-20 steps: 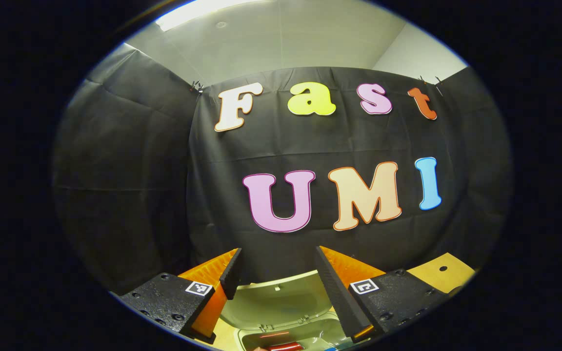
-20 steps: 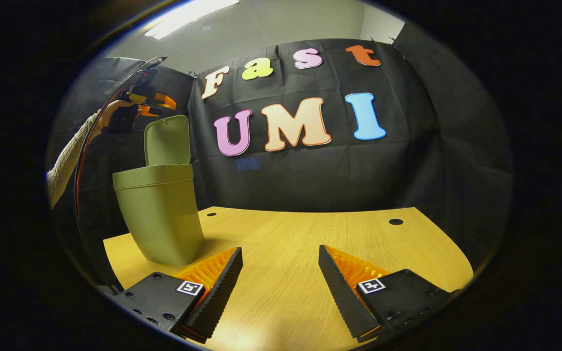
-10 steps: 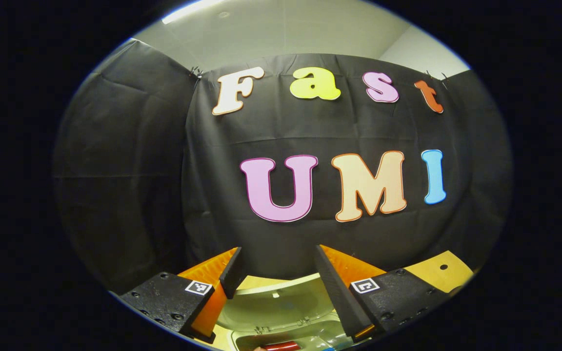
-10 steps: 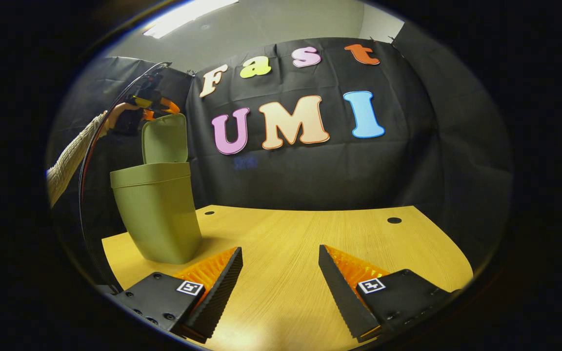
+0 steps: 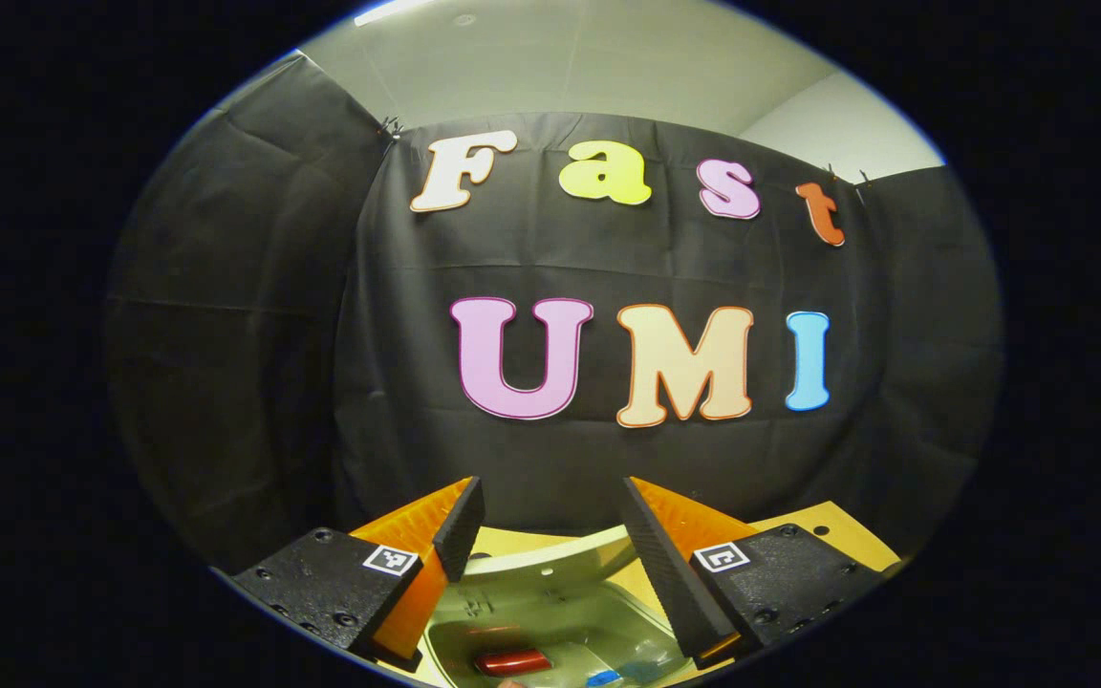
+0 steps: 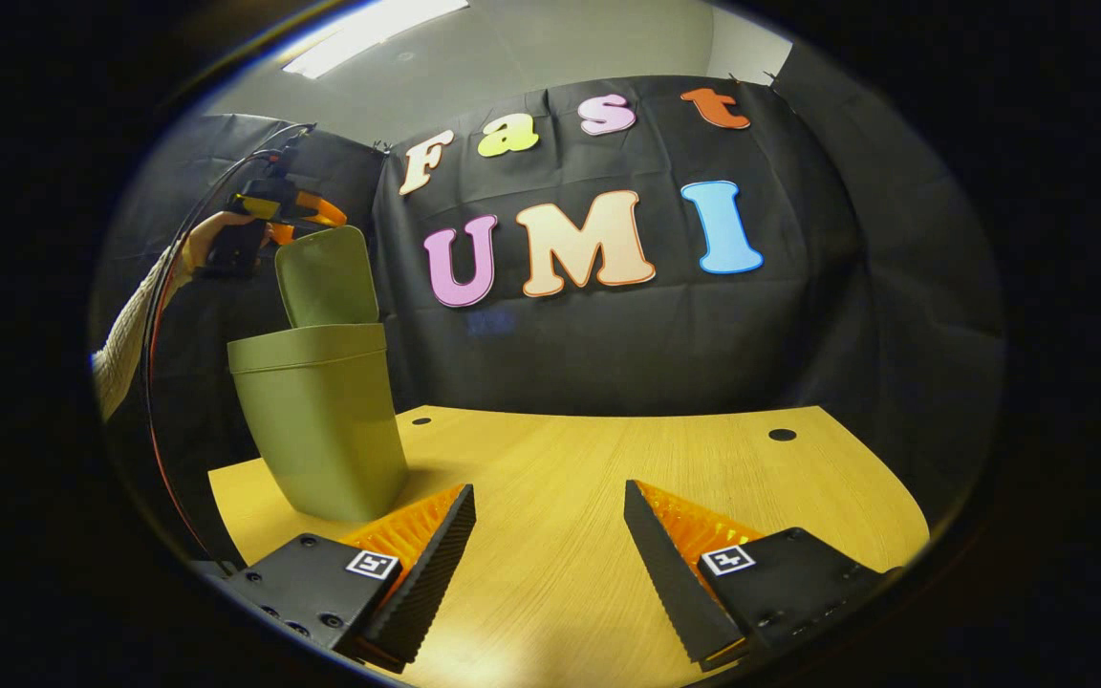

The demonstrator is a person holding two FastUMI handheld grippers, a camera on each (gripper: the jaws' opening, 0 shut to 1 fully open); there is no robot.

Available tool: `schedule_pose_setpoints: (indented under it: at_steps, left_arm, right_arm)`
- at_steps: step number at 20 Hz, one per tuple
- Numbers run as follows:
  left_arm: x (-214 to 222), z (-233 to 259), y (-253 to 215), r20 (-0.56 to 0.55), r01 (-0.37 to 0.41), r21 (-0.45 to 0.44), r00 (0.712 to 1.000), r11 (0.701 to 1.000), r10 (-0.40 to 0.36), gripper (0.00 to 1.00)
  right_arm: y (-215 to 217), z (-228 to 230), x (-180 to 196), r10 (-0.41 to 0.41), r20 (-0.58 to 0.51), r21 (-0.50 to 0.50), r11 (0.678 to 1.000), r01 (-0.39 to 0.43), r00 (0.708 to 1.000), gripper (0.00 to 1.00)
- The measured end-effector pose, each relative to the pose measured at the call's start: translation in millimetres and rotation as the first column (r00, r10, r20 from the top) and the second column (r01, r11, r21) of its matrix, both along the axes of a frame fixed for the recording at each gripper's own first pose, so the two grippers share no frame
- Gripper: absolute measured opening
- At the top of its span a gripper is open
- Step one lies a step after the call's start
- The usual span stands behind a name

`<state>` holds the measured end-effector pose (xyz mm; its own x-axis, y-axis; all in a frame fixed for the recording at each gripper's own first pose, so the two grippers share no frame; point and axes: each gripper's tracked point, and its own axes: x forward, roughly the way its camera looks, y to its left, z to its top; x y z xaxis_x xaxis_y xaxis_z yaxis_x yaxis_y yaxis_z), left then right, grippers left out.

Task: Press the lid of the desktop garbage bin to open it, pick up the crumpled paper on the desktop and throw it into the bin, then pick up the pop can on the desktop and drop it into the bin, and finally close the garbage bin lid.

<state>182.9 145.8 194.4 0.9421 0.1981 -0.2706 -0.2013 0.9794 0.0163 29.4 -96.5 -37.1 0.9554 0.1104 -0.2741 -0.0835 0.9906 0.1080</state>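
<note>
On the pale wooden bench (image 6: pixel 608 497) stands the olive-green plastic garbage bin (image 6: pixel 321 420), near the bench's left end as the right gripper view shows it. Its hinged lid (image 6: pixel 326 277) is raised and leans partly over the opening. The left gripper (image 6: pixel 307 215), held by a hand (image 6: pixel 202 239) in a cream knitted sleeve, hovers at the lid's top edge; whether it touches the lid cannot be told. In the left gripper view, the left gripper (image 5: pixel 550 526) has its fingers apart and empty, directly above the open bin (image 5: pixel 550 631). A red pop can (image 5: pixel 512 662) lies inside the bin, below and between the fingers. A blue item beside the can is too small to identify. The right gripper (image 6: pixel 550 535) sits low over the bench, fingers apart and holding nothing, with the bin just beyond its left finger.
</note>
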Motion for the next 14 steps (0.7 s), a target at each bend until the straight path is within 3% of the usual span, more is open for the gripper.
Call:
schedule_pose_setpoints:
  at_steps: [5,8,9,10,11,14]
  left_arm:
    - [-32,-11,-22,0.019,0.055,0.002,0.998,0.998,-0.056,0.89]
    - [-48,-26,-33,0.026,0.079,-0.005,0.997,0.997,-0.078,0.93]
    - [-54,-31,-38,0.029,0.094,-0.002,0.995,0.996,-0.094,0.89]
    - [-58,-36,-39,0.032,0.1,0.003,0.994,0.995,-0.1,0.93]
    - [-61,-42,-39,0.029,0.099,0.001,0.995,0.995,-0.099,0.89]
    - [-74,-60,-39,0.024,0.096,0.013,0.995,0.995,-0.096,0.89]
  right_arm:
    - [5,10,-1,0.017,0.03,0.008,1.0,-0.017,0.999,0.98]
    - [8,7,-1,0.024,0.02,0.013,1.0,-0.024,1.0,0.99]
    - [9,7,1,0.028,0.018,0.012,1.0,-0.028,0.999,0.99]
    - [11,6,-1,0.031,0.018,0.011,0.999,-0.031,0.999,0.99]
    - [12,7,-1,0.035,0.019,0.01,0.999,-0.035,0.999,0.99]
    - [15,12,-2,0.043,0.034,0.0,0.999,-0.043,0.998,0.98]
